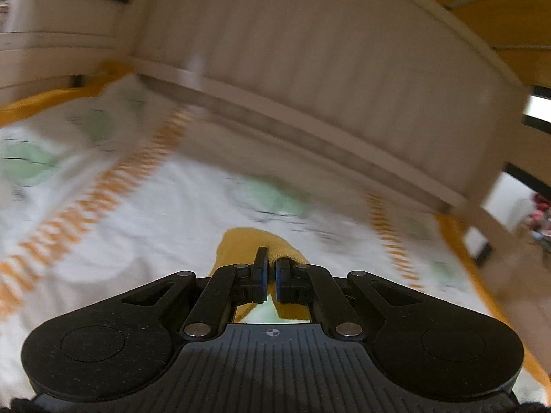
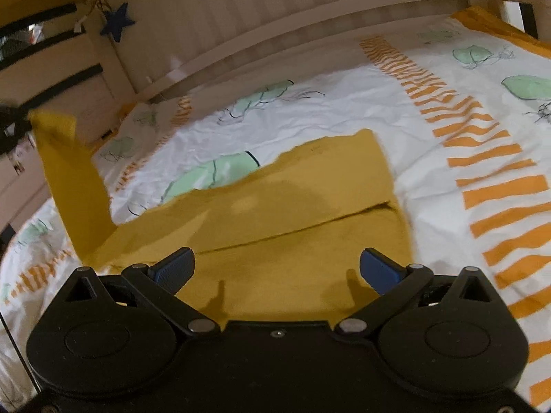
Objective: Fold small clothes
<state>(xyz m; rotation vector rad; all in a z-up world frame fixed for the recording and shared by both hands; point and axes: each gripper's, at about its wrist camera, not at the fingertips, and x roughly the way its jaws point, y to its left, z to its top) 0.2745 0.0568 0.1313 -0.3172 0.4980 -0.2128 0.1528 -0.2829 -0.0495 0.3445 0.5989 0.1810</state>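
Observation:
A small mustard-yellow garment [image 2: 282, 213] lies partly folded on the white patterned bedsheet [image 2: 344, 103]. Its left end [image 2: 69, 179] is lifted off the bed as a hanging strip, up toward the left gripper [image 2: 10, 124] at the left edge of the right wrist view. In the blurred left wrist view, my left gripper [image 1: 271, 268] is shut on a bunched piece of the yellow garment [image 1: 248, 241] above the sheet. My right gripper [image 2: 275, 268] stands open over the near part of the garment, its blue pads [image 2: 175, 268] apart with nothing pressed between them.
A pale wooden slatted bed rail [image 2: 275, 17] curves along the far side of the bed. A dark blue star [image 2: 118, 20] hangs on a post at the left. An orange blanket edge [image 2: 499, 24] shows at the far right corner. Orange stripes [image 2: 482, 158] cross the sheet.

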